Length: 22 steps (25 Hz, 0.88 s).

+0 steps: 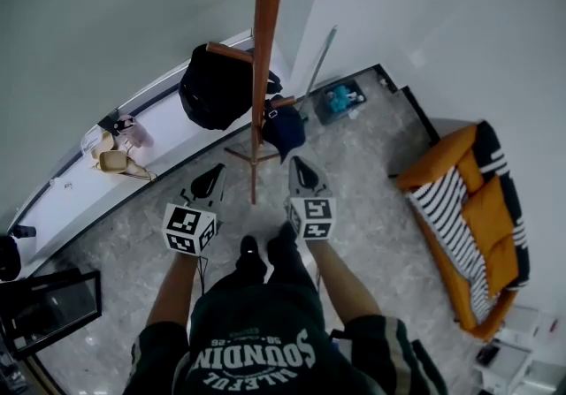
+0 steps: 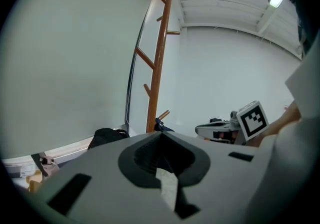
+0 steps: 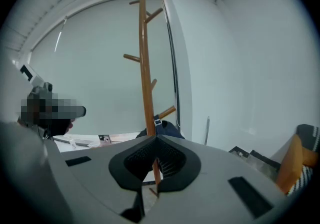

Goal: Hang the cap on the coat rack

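Found dark navy cap [image 1: 285, 130] hung on a low peg of the wooden coat rack [image 1: 265, 49], just right of the pole in the head view. Hangs by the back strap, buckle uppermost at the peg, long axis near vertical, crown drooping floorward. Could not determine brim direction. Appears as soft dark cloth.

Observed left hand-held gripper [image 1: 209, 181] and right hand-held gripper [image 1: 307, 174] each pressed together, pinching nothing, aimed at the rack, apart from it.

Noted black bag [image 1: 212, 88] on a peg on the pole's other side.

Read "SOUNDIN", inverted, on shirt [image 1: 256, 345]; could not read the smaller print.
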{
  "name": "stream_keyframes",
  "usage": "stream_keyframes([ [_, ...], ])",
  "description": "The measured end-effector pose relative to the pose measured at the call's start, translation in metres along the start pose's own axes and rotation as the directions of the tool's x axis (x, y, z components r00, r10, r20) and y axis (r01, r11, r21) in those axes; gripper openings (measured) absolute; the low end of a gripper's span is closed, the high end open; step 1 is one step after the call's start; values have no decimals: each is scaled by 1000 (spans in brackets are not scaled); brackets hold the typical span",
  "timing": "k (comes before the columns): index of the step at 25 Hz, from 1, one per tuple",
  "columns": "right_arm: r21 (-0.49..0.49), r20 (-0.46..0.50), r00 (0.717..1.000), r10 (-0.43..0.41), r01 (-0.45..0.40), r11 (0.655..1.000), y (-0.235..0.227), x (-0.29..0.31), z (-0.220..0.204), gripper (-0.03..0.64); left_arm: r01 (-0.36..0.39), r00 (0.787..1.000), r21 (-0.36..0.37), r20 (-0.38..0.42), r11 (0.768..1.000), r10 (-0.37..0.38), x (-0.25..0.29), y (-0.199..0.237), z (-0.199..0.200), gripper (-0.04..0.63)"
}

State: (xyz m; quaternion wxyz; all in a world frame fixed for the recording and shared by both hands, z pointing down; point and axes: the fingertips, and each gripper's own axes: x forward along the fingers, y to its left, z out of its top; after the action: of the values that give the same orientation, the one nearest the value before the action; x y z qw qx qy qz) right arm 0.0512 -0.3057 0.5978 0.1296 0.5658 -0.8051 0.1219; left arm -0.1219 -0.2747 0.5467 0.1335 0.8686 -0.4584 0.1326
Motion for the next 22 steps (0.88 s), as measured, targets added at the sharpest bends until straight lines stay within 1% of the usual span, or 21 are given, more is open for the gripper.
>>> stream_keyframes([
  [5, -16, 97, 995, 32, -31, 999, 12, -16, 57, -2, 5, 999, 29, 44, 1000, -6, -1, -2, 22, 0],
  [7, -13, 126, 991, 47, -45, 999, 17, -21, 73, -2, 5, 998, 39, 61, 999, -8, -1, -2, 31, 0],
  [13, -36, 151, 987, 61, -56, 998, 20, -31, 77, -3, 5, 997, 54, 75, 999, -9, -3, -2, 39, 0],
  [16, -24, 159, 985, 69, -66, 998, 26, -33, 81, -3, 8, 997, 54, 75, 998, -12, -2, -1, 39, 0],
  [22, -33, 145, 987, 72, -68, 997, 26, -32, 78, -3, 18, 997, 53, 68, 998, -22, 1, -2, 37, 0],
])
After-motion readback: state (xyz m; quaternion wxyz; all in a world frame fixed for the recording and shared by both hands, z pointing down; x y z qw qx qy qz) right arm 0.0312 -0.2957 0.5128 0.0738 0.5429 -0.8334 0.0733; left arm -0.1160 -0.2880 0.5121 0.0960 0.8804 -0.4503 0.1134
